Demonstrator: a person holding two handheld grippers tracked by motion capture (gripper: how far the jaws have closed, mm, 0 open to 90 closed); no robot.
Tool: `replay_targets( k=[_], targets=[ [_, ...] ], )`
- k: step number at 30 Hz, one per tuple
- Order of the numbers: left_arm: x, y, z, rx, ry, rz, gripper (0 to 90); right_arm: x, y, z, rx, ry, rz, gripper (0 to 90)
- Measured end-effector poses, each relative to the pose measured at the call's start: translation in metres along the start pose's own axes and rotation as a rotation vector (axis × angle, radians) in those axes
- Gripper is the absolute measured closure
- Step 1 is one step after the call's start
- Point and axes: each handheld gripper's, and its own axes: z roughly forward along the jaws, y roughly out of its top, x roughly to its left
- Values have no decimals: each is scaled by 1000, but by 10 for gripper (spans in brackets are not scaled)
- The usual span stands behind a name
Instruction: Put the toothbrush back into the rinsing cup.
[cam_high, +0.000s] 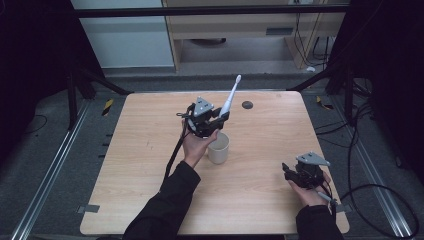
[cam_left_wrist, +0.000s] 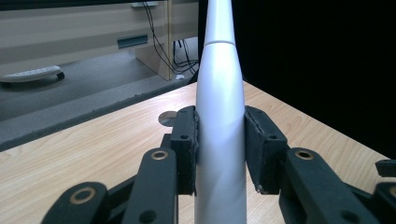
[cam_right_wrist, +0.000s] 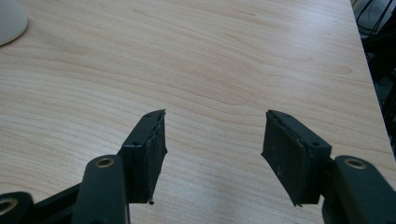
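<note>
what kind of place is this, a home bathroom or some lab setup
Most likely a lab or recording workspace, not a bathroom. A bare wooden table stands inside a dark metal frame, loose cables trail over grey carpet, and office-style cabinets stand behind. The toothbrush and white cup look like props.

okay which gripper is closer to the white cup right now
Left. The left gripper, shut on the electric toothbrush, hangs just above and behind the white cup. The right gripper sits open near the table's front right corner.
</note>
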Motion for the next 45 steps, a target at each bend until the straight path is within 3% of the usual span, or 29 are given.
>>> replay_targets(
  k=[11, 45],
  targets=[
    [-1, -11, 12, 15, -13, 4, 661, 0, 0, 0, 4, 5, -6, 394],
    [5, -48, 14, 126, -21, 17, 657, 2, 0, 2, 22, 7, -14, 386]
  ],
)
